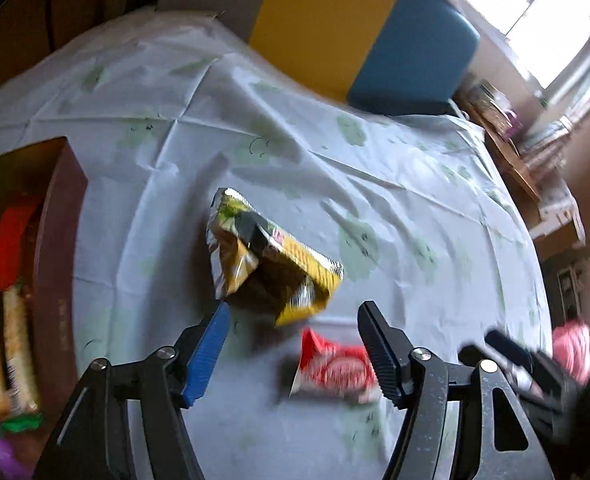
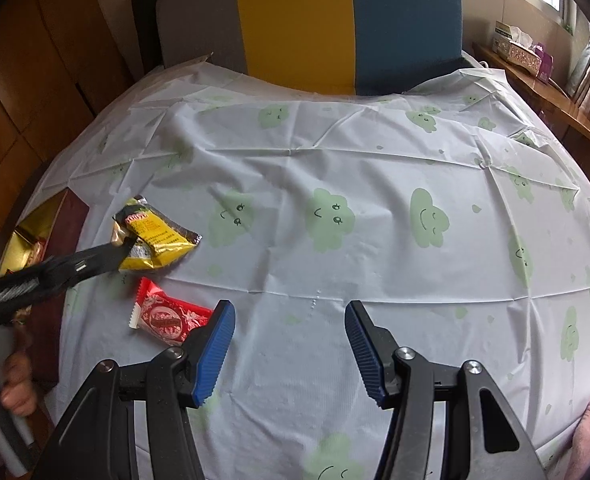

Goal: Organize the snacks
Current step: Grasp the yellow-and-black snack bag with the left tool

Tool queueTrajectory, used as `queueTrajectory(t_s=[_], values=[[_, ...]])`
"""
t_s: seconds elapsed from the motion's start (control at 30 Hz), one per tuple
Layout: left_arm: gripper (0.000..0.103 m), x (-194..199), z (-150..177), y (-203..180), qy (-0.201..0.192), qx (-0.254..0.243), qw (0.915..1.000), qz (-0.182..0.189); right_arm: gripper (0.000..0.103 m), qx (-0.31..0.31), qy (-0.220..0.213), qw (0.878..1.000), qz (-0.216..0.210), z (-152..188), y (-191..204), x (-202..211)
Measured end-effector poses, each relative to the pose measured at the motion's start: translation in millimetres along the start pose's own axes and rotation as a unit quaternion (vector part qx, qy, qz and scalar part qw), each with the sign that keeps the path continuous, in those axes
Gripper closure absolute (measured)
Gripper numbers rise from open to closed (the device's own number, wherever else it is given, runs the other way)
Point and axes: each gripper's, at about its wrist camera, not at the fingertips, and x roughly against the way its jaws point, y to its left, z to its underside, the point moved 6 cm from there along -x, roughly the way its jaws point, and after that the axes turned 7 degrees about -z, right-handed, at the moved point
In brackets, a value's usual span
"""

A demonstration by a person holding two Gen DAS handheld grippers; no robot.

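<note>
So the counter (image 2: 375, 184) is covered by a pale cloth printed with green smiley clouds, and a yellow and blue chair (image 2: 351, 20) is parked at its far edge. At the left edge a dark red box (image 2: 61, 216) with a gold lining is seen, and it's packed with wrapped snacks (image 1: 3, 320), red and tan ones mostly, too blurred to be named.

A yellow and black snack packet (image 2: 155, 240) is found just beside the box, lying on the cloth as far as can be told, with a smaller red snack packet (image 2: 167, 316) near it.

The left gripper (image 1: 293, 312) is held over both packets with its fingers spread; nothing is pinched. The right gripper (image 2: 289, 312) is kept above bare cloth, fingers spread too, the red packet just beside its left finger.
</note>
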Motion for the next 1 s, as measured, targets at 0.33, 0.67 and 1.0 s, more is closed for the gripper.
queueTrajectory(t_s=[0.33,0.67,1.0], values=[[0.025,-29,-34,-14,-0.021,-0.008,0.9989,-0.040,0.045,-0.008,-0.003,1.000,-0.009,-3,0,3],[0.025,-66,-43,-5,0.020,-0.045,0.9968,-0.062,0.045,-0.009,0.003,1.000,-0.012,-2,0,0],[0.047,-62,-40,-1,0.010,-0.130,0.9882,-0.080,0.045,-0.015,0.008,1.000,-0.009,-2,-3,-3]])
